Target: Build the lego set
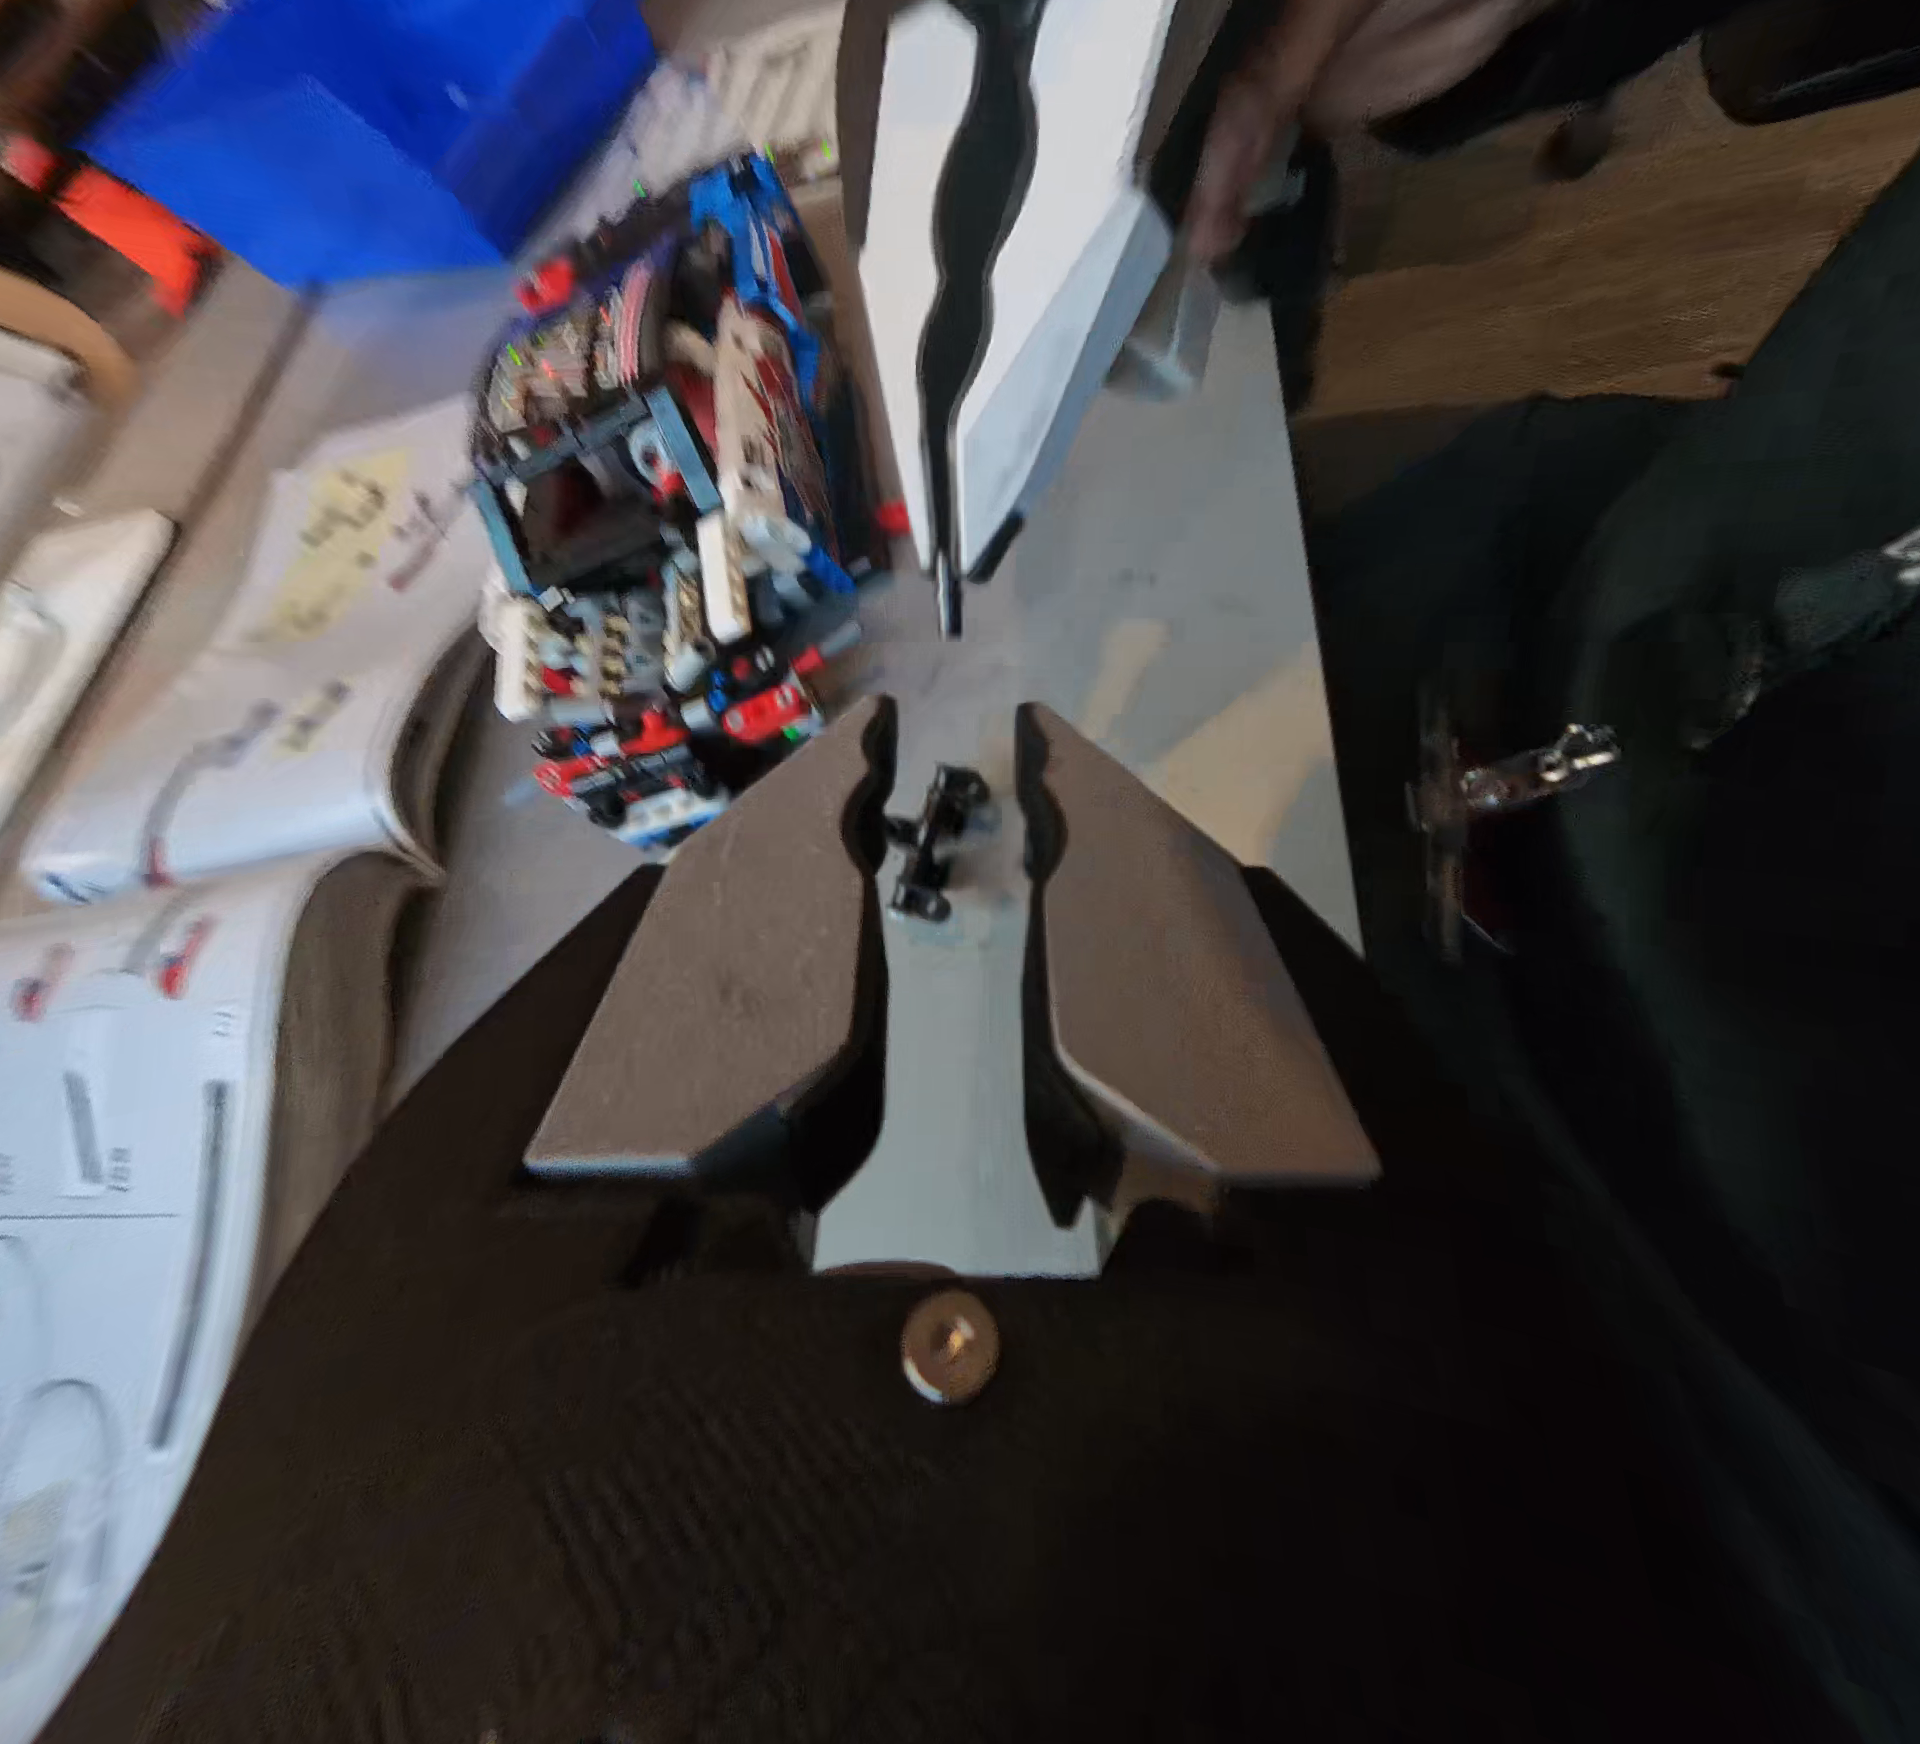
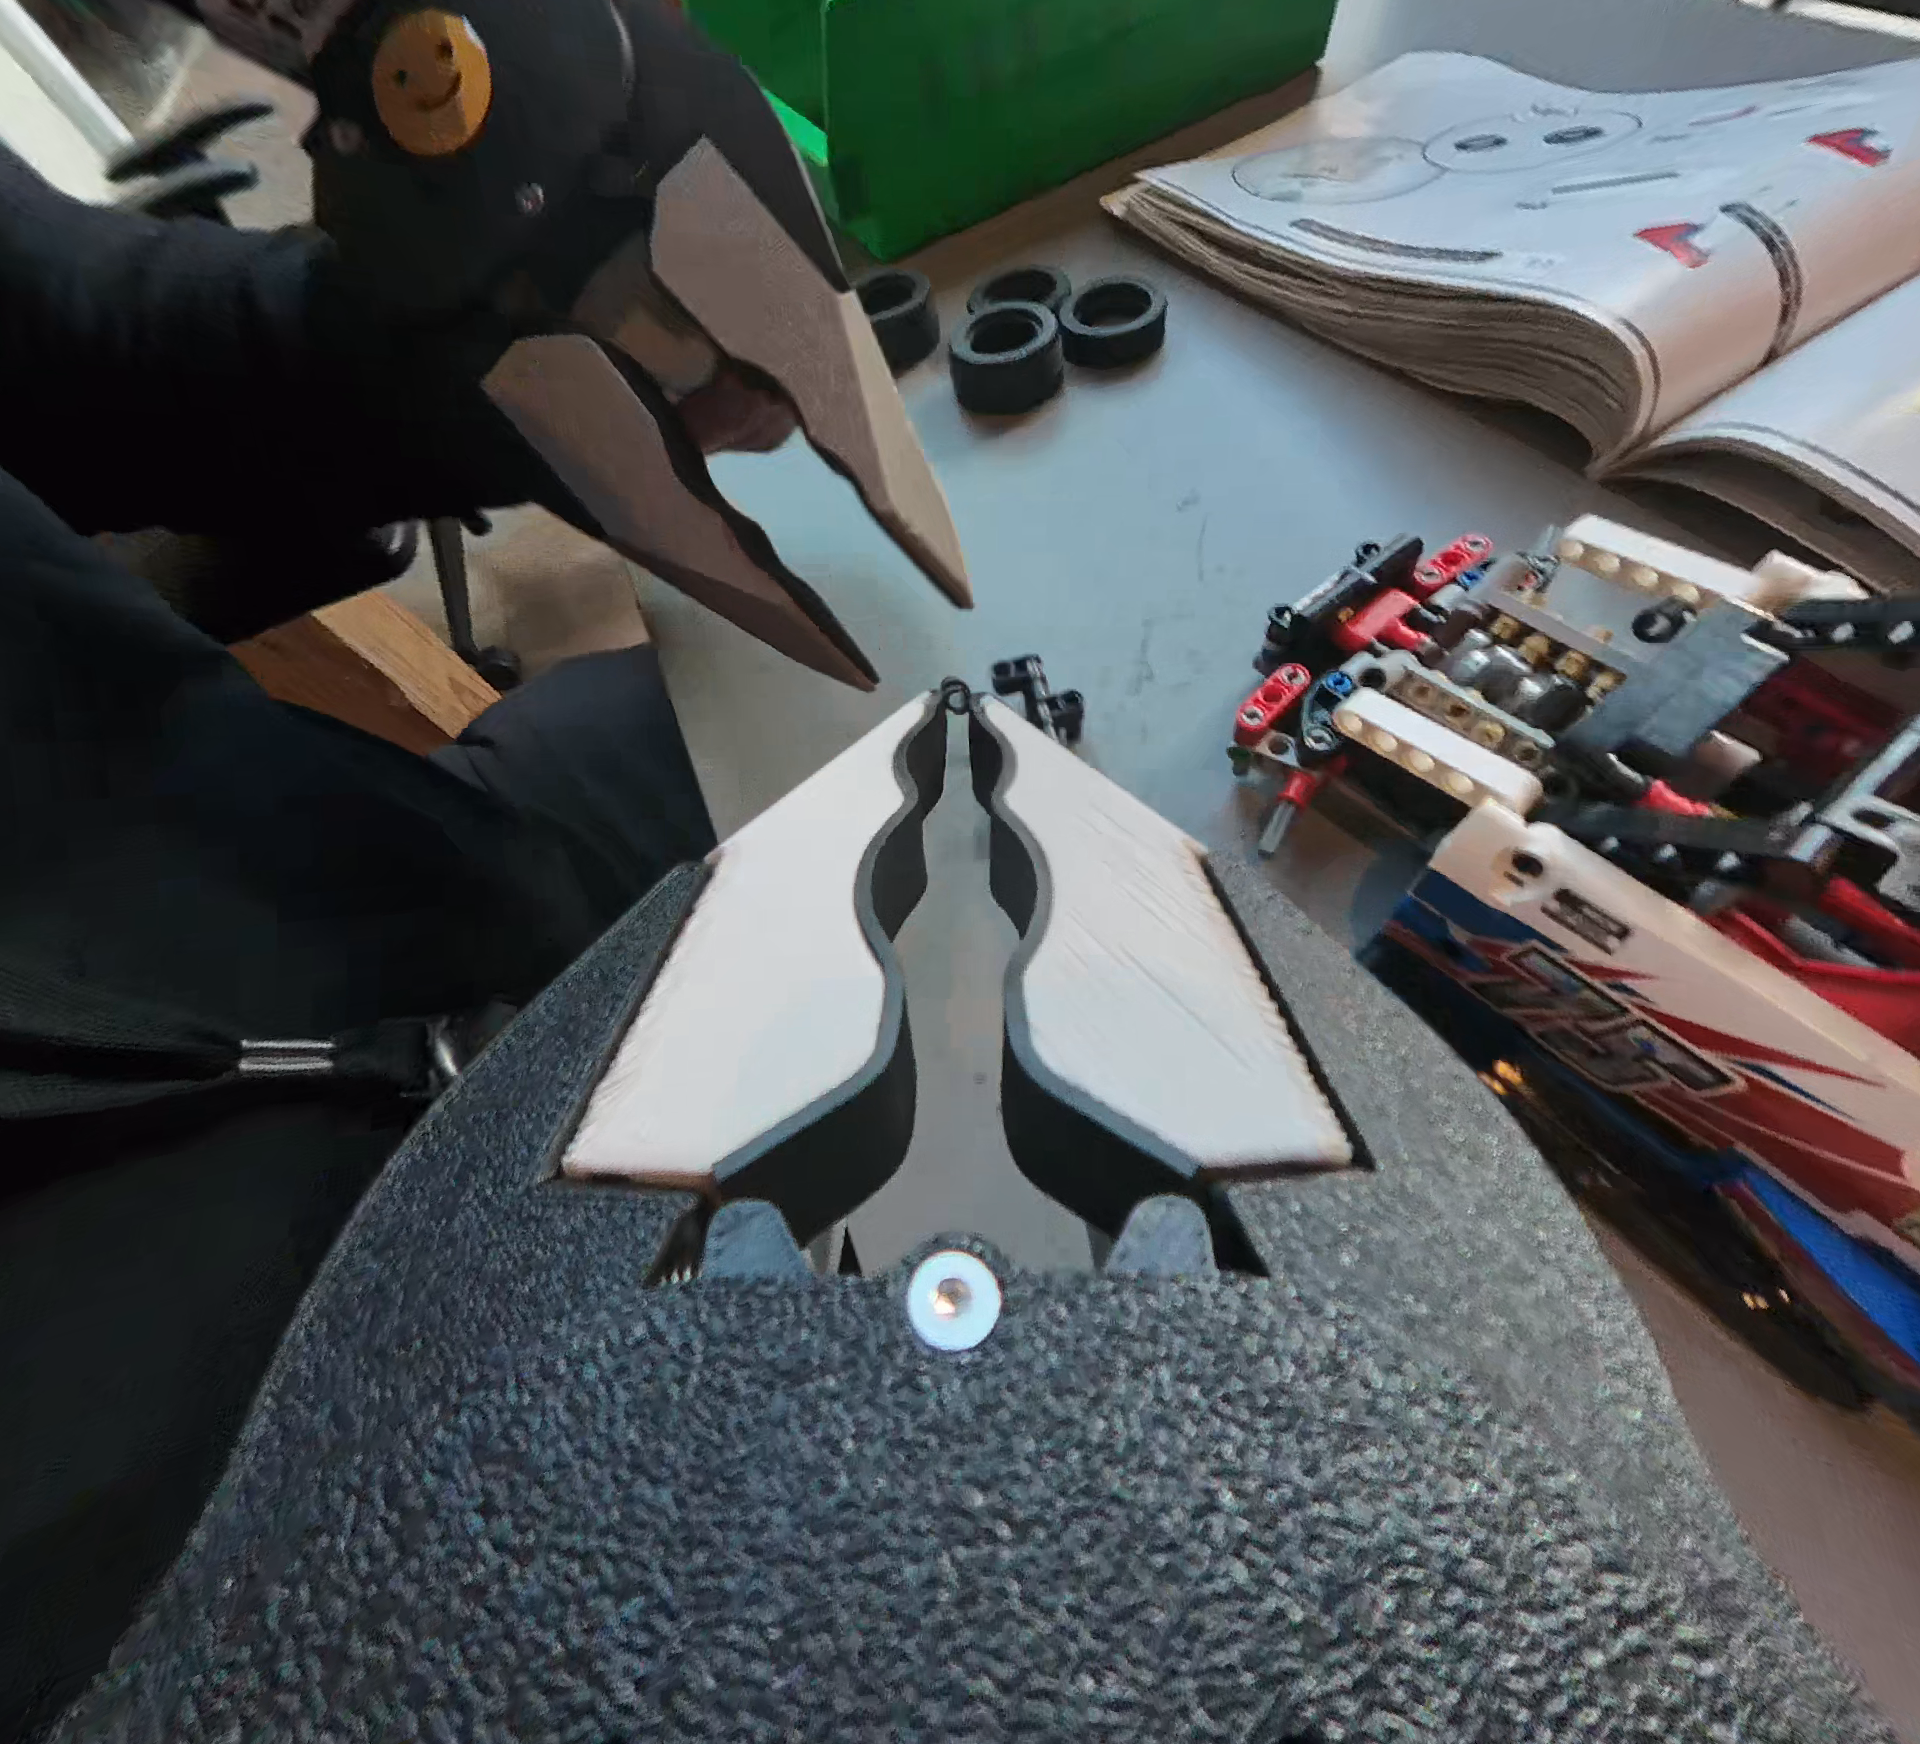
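From the left wrist we see our left gripper (image 1: 951,723) open, a black connector (image 1: 935,837) lying on the table (image 1: 1174,614) between its fingers, long axis roughly along them. The car (image 1: 665,510) stands just left; blur hides detail.

From the right wrist our right gripper (image 2: 958,702) is nearly closed, pinching a small black pin (image 2: 954,692). The connector sits just beyond its tips, near the table's edge. 4 tyres (image 2: 1023,333) lie farther back.

2 grippers: the left gripper (image 2: 920,645) and the right gripper (image 2: 958,702). 4 black tyres (image 2: 1023,333) at 12 o'clock, 1 green bin (image 2: 1039,21) behind them, 1 open instruction book (image 2: 1558,240) at 2 o'clock, 1 part-built car model (image 2: 1579,790) at 3 o'clock, 1 loose black connector piece (image 2: 1034,688), 1 blue bin (image 1: 384,63).
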